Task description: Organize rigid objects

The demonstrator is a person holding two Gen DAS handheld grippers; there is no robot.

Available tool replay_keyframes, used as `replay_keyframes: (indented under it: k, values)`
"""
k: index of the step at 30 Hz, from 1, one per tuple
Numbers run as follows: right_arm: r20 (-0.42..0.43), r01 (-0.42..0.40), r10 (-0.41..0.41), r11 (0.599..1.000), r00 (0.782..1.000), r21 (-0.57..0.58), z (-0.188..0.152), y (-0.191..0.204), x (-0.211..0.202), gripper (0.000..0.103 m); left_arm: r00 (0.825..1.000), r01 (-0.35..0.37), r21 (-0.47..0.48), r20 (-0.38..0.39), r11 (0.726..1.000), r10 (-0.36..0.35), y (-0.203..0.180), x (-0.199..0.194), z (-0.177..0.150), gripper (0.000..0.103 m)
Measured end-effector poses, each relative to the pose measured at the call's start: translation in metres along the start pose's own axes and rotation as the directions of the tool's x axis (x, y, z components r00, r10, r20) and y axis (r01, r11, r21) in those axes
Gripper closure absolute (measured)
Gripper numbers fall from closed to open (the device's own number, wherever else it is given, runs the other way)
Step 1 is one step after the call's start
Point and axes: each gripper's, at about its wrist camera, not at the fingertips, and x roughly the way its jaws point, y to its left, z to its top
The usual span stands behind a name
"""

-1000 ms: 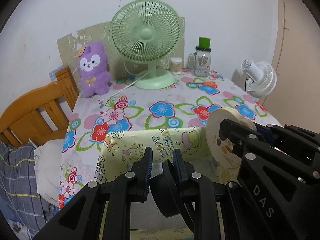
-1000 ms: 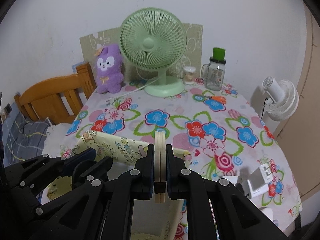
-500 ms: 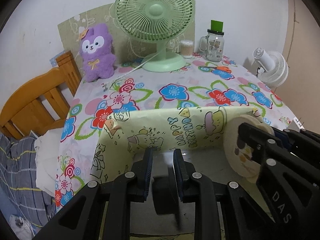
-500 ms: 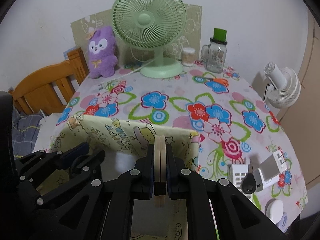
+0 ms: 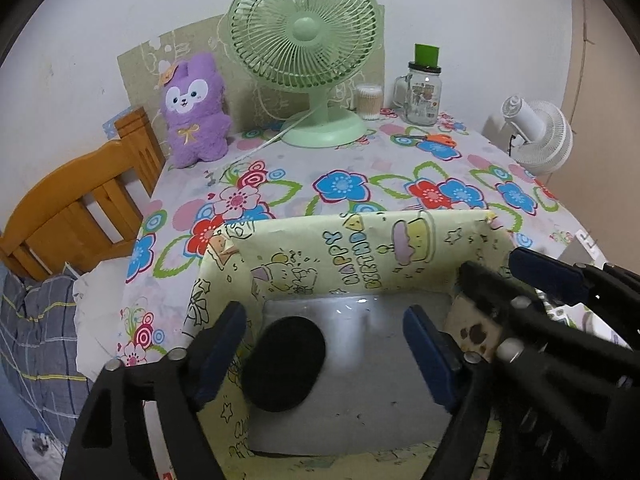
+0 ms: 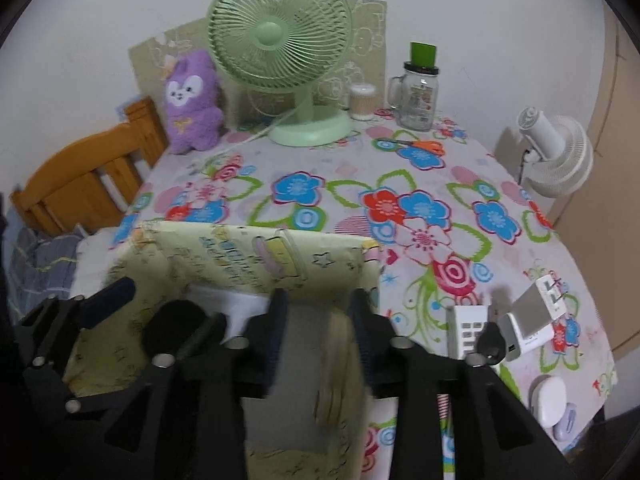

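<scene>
Left wrist: left gripper (image 5: 324, 344) spread wide, empty, over the yellow paper-wrapped box (image 5: 360, 256); round matte black disc (image 5: 284, 364) lies flat on the box's glossy grey floor. Right gripper (image 5: 532, 296) enters at the right with a cream disc (image 5: 474, 332).

Right wrist: right gripper (image 6: 318, 320) parted, blurred; thin cream wooden disc (image 6: 336, 368) stands on edge between the fingers, inside the box (image 6: 256, 256); contact with pads unclear. Floral tablecloth (image 6: 420, 208) beneath.

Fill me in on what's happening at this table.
A person with two handheld grippers is putting things into the yellow birthday-print box. The left gripper is open above a black round object on the box floor. The right gripper is open around a cream wooden disc, blurred, at the box's right wall.
</scene>
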Motion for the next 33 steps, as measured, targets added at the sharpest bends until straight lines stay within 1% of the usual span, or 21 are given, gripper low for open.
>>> replay_keyframes:
  k: [2, 4, 6, 10, 12, 17, 22, 26, 33]
  values:
    - [0.020, 0.000, 0.001, 1.000, 1.000, -0.015, -0.001, 0.004, -0.009, 0.044, 1.000, 0.002, 0.007, 0.011, 1.000, -0.002, -0.002, -0.006, -0.001, 0.014]
    - [0.054, 0.045, -0.043, 0.998, 0.998, -0.031, -0.001, 0.006, -0.017, 0.027, 1.000, 0.015, -0.001, 0.023, 1.000, -0.015, -0.002, -0.012, -0.001, 0.009]
    - [0.087, 0.053, -0.049, 0.998, 0.995, -0.045, -0.001, 0.007, -0.027, 0.022, 0.999, 0.026, -0.007, 0.036, 1.000, -0.026, -0.002, -0.019, -0.002, 0.006]
    - [0.109, 0.050, -0.044, 0.998, 0.993, -0.049, -0.002, 0.005, -0.039, 0.018, 0.998, 0.020, -0.001, 0.053, 1.000, -0.020, -0.007, -0.031, -0.003, 0.000]
    - [0.115, 0.045, -0.039, 0.998, 0.993, -0.050, -0.003, 0.004, -0.043, 0.017, 0.998, 0.008, 0.001, 0.065, 1.000, -0.008, -0.009, -0.037, -0.005, 0.000]
    - [0.134, 0.048, -0.041, 0.998, 0.990, -0.052, -0.008, 0.001, -0.056, 0.013, 0.997, 0.010, 0.006, 0.080, 1.000, -0.010, -0.014, -0.048, -0.007, 0.000]
    - [0.158, 0.052, -0.042, 0.997, 0.987, -0.058, -0.012, -0.003, -0.069, 0.005, 0.995, 0.022, 0.008, 0.095, 1.000, -0.023, -0.020, -0.058, -0.010, 0.000]
    - [0.182, 0.068, -0.055, 0.996, 0.982, -0.065, -0.015, -0.007, -0.080, 0.003, 0.993, 0.030, 0.014, 0.111, 0.999, -0.032, -0.026, -0.067, -0.012, 0.000]
    - [0.196, 0.068, -0.054, 0.996, 0.979, -0.063, -0.018, -0.015, -0.091, 0.002, 0.992, 0.049, 0.017, 0.116, 0.999, -0.051, -0.034, -0.074, -0.013, 0.000]
